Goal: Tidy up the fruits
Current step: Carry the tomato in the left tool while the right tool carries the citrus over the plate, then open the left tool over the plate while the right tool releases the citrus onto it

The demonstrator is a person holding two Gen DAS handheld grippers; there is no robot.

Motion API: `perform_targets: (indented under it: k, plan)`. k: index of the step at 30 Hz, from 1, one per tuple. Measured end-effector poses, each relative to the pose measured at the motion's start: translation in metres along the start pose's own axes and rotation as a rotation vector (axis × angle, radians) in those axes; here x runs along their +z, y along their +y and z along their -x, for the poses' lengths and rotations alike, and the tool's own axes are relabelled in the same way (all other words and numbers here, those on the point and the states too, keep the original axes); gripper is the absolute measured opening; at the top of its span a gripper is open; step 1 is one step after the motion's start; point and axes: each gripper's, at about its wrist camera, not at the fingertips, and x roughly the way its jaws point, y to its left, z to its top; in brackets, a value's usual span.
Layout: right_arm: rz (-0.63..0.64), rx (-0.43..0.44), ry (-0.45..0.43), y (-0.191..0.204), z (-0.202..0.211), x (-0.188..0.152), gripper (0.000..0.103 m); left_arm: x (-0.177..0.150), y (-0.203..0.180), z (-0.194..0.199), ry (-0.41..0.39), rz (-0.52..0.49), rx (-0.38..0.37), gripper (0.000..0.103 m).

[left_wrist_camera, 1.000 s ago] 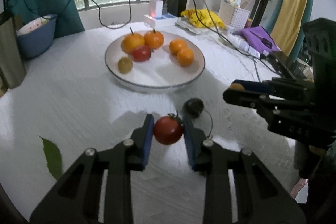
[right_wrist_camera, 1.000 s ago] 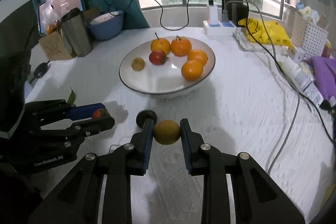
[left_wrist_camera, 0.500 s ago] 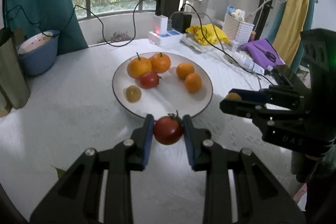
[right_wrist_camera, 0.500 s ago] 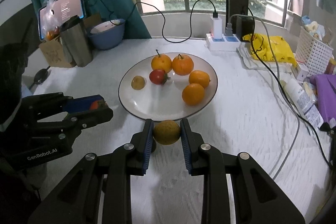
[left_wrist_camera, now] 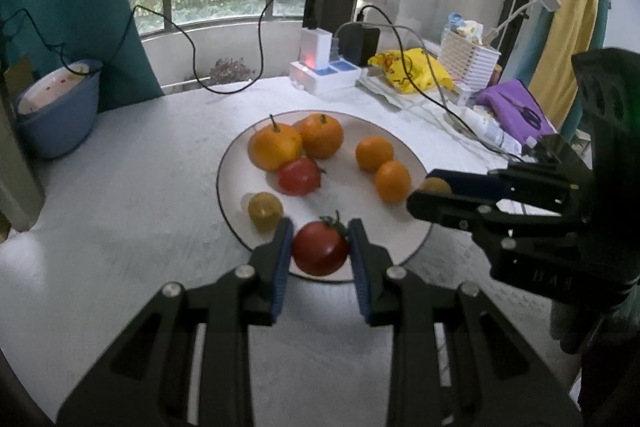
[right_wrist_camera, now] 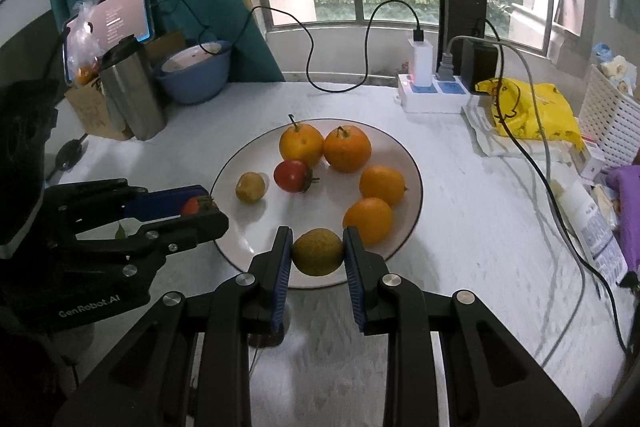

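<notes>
My left wrist view looks forward and down along its jaws, close over the near rim of the plate (left_wrist_camera: 224, 163) on the desk (left_wrist_camera: 120, 227). My right wrist view does likewise, beside it. Both face the window and share the plate; each sees the other gripper.

Your left gripper (left_wrist_camera: 320, 247) and right gripper (right_wrist_camera: 316, 253) sit side by side, angled downward, each clamped tight.
</notes>
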Motion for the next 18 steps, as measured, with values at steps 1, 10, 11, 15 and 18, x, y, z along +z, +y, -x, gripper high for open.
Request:
perform_targets:
  k: [1, 10, 11, 15, 18]
  plan:
    - [0.003, 0.000, 0.003, 0.000, -0.003, 0.002, 0.028, 0.001, 0.002, -0.003, 0.003, 0.003, 0.000, 0.029]
    - [0.013, 0.009, 0.012, -0.005, -0.030, 0.019, 0.028, 0.009, 0.009, -0.027, 0.030, 0.005, -0.009, 0.029]
    - [0.012, 0.010, 0.015, -0.006, -0.033, 0.020, 0.028, 0.009, 0.010, -0.029, 0.033, 0.006, -0.011, 0.029]
    - [0.003, 0.018, 0.021, -0.011, -0.044, 0.023, 0.028, 0.011, 0.013, -0.039, 0.055, 0.016, -0.019, 0.029]
    - [0.002, 0.025, 0.022, -0.012, -0.050, 0.025, 0.028, 0.011, 0.016, -0.045, 0.077, 0.029, -0.024, 0.030]
